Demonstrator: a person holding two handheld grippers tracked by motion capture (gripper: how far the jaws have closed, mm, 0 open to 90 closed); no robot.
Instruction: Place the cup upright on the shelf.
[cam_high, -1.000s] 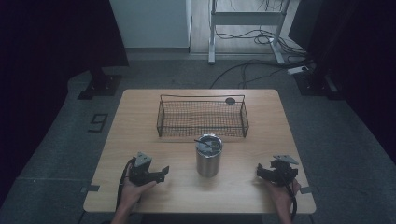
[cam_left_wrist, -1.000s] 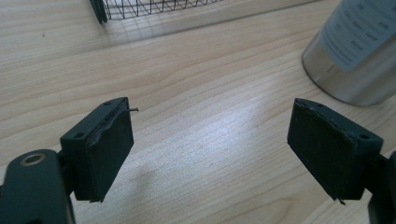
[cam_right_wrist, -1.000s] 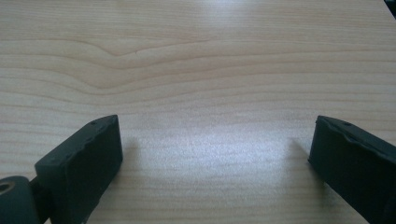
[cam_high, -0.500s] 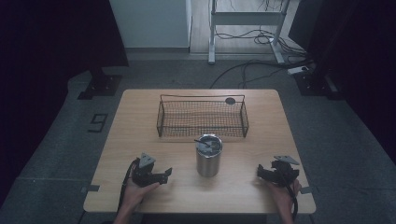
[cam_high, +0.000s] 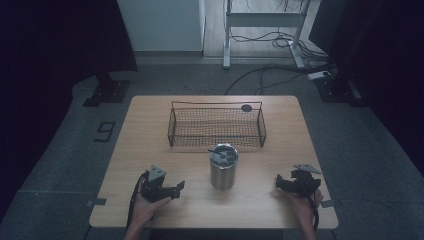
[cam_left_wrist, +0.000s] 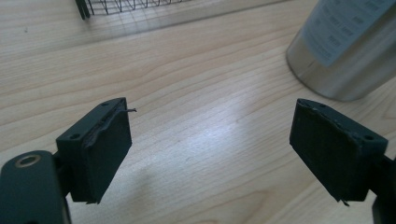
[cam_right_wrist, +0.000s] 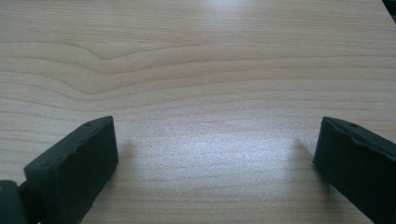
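the left hand-held gripper (cam_high: 176, 188) sits low over the near left part of the wooden tabletop (cam_high: 150, 145), held in the person's left hand (cam_high: 145, 207), its jaws pointing right toward the steel tumbler (cam_high: 223, 166). in the left gripper view its two black jaws stand wide apart with bare wood between them; nothing is gripped and neither pad (cam_left_wrist: 106, 154) touches anything. the tumbler (cam_left_wrist: 343, 46) rises at the upper right of that view, just beyond the right-hand jaw and apart from it, with a pale printed label on its side. a corner of the wire basket (cam_left_wrist: 126, 5) shows along the top edge.

the right hand-held gripper (cam_high: 281, 184) rests near the near right edge of the tabletop, in the person's right hand (cam_high: 302, 205), jaws pointing left toward the tumbler but well apart from it. the grey three-cornered plate (cam_high: 306, 169) sits on top of it. in the right gripper view the jaws are also spread wide, one pad (cam_right_wrist: 79, 163) at the lower left and the other at the far right, with only wood grain (cam_right_wrist: 205, 93) between them; they hold nothing.

the tumbler stands upright near the middle of the tabletop, between the two hand-held grippers and just in front of the wire basket (cam_high: 217, 125), with a dark lid on top. the basket lies across the far half. a small dark round thing (cam_high: 246, 107) lies at the basket's far right corner; whether it rests on the rim or on the tabletop behind, i cannot tell.
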